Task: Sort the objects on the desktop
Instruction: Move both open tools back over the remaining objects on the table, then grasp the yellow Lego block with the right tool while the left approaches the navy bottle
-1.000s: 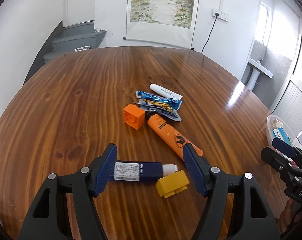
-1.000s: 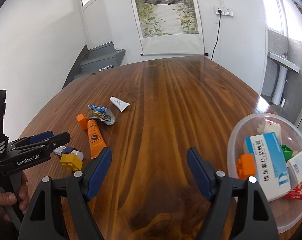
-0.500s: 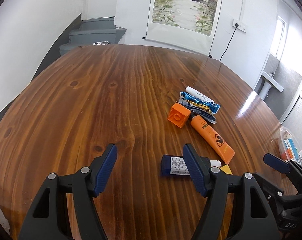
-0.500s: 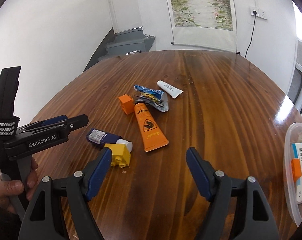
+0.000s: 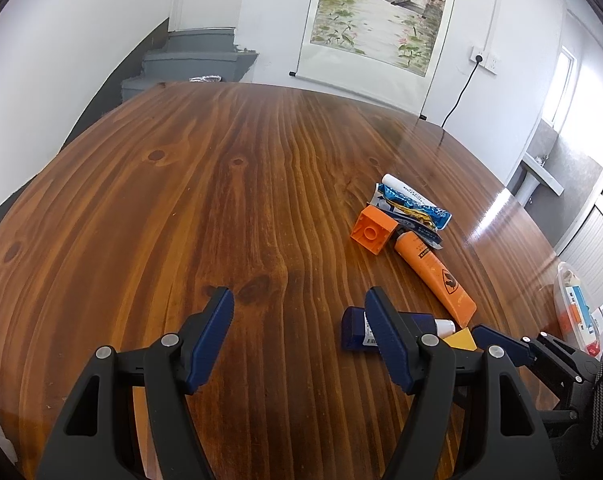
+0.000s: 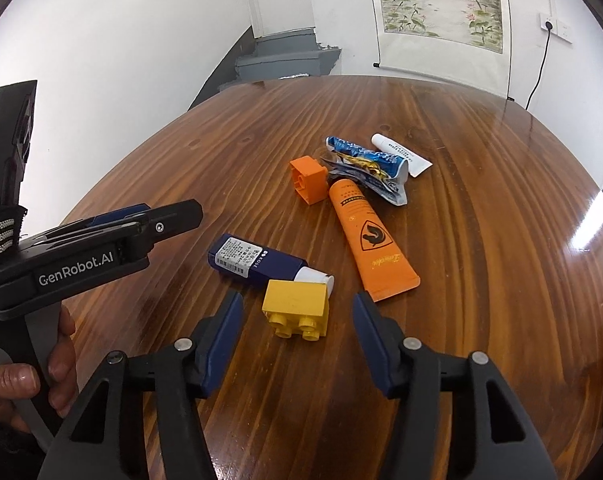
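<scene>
Left gripper point(image 6: 141, 220) at left edge of right wrist view, jaws wide, empty. Lower centre: right gripper point(image 6: 297, 316) closing around yellow plastic building brick point(image 6: 295, 306) on wooden counter point(image 6: 481, 240), pads not touching.

Colour rundown: the glossy wooden table point(image 6: 481, 220) is reddish brown with darker wavy grain and a few knots. On it, a bright yellow studded plastic brick point(image 6: 295, 306), an orange plastic brick point(image 6: 308, 179), and an orange squeeze tube point(image 6: 367, 238) with a black shield logo. The navy blue box point(image 6: 253, 261) has a white barcode label and a white cap. The crumpled foil wrapper point(image 6: 367, 166) is blue, silver and a bit of yellow. The small white tube point(image 6: 401, 154) has dark print. Both tongs are black with blue pads point(image 6: 223, 340).
</scene>
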{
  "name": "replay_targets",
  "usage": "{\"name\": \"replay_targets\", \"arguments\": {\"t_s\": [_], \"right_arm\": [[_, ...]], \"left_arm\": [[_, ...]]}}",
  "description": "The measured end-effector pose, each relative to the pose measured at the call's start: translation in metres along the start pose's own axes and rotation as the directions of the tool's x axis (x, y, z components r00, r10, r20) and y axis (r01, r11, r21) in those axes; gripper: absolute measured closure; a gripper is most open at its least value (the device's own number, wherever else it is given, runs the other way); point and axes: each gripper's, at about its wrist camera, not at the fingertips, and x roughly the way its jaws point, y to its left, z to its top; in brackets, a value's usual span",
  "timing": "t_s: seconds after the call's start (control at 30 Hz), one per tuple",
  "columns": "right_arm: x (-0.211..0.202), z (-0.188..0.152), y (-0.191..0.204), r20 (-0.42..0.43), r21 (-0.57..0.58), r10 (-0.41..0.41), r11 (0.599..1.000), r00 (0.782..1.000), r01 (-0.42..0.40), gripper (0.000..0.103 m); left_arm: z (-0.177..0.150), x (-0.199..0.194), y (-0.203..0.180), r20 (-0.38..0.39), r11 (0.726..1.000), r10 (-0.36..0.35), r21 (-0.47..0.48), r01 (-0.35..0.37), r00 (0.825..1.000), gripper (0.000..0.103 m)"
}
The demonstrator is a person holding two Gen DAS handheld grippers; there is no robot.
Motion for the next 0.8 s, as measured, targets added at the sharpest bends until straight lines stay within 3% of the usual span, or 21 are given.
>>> {"name": "replay_targets", "arguments": {"t_s": [0.3, 0.8], "right_arm": [[0.015, 0.000, -0.002, -0.040, 0.016, 0.014, 1.000, 0.999, -0.013, 0.062], [-0.002, -0.006, -0.031, 0.001, 0.061, -0.029, 0.998, 1.000, 0.029, 0.063]], "left_arm": [[-0.002, 0.005, -0.002, -0.015, 1.000, -0.005, 0.006, 0.005, 1.000, 0.031], [-0.008, 0.014, -0.028, -0.052, 0.999, -0.003, 0.052, 0.006, 0.999, 0.031]]}}
